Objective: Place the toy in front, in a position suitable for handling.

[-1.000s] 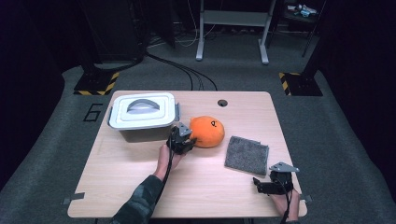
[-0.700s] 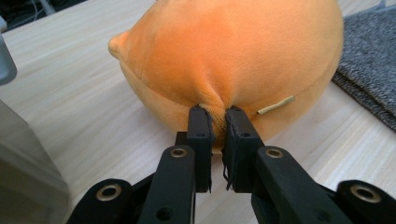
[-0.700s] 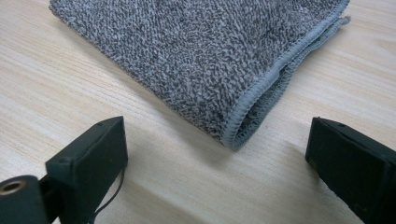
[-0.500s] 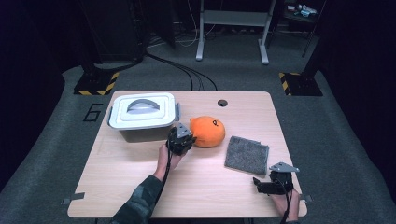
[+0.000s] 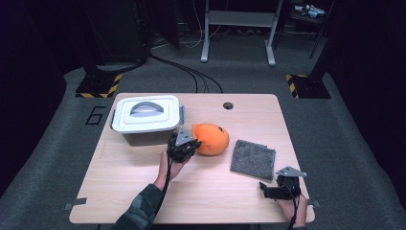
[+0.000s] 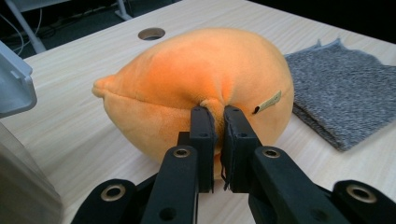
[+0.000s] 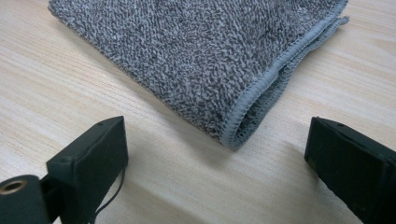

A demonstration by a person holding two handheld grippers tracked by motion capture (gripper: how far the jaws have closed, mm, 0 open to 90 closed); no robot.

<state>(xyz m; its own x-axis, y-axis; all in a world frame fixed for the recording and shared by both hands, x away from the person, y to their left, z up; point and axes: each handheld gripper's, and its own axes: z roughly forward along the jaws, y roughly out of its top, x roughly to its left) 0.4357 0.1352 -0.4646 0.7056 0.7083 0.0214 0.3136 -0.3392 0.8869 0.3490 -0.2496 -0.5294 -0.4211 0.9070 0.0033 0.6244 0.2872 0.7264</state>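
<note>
While left fingers (image 6: 215, 122) pinch fold of orange plush toy (image 5: 210, 138) at table (image 5: 143, 191) centre, grasp step looks done; lift next, likely toward lidded box (image 5: 146, 119) at 10 o'clock. Left forearm reaches in from 6 o'clock. Right fingers (image 7: 224, 154) wide apart, low, just short of grey cloth (image 7: 201, 60).

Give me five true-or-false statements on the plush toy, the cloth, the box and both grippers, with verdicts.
1. The left gripper pinches a fold of the orange plush toy. True.
2. The right gripper is clamped on the grey cloth. False: its jaws stand open, short of the cloth's corner.
3. The white box has its lid on. True.
4. The cloth lies on top of the box. False: it lies folded on the table.
5. The toy sits between box and cloth. True.
</note>
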